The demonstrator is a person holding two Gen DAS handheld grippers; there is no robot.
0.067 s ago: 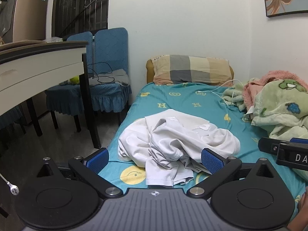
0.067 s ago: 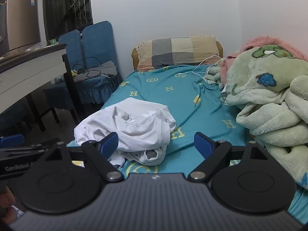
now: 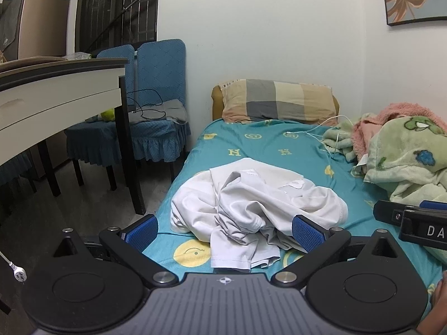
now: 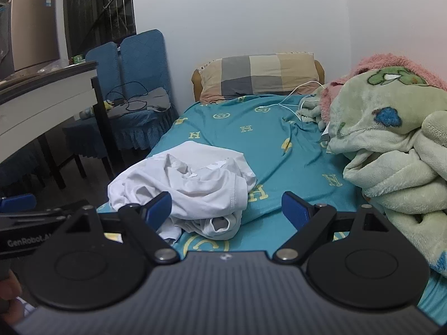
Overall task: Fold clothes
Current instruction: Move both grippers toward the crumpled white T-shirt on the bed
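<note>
White garment (image 3: 251, 209) shown crumpled — no fold visible — on the bed (image 3: 279, 145) just ahead of the left gripper (image 3: 225, 230) and right gripper (image 4: 226, 209), both spread wide and empty.

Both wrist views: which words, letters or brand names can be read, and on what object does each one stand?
"GenRobot.AI", end partly hidden: black left gripper body.
"DA", cut off at the edge: black right gripper body.
"H", repeated: teal patterned bedsheet.
Label on the brown cardboard box: too small to read.
</note>
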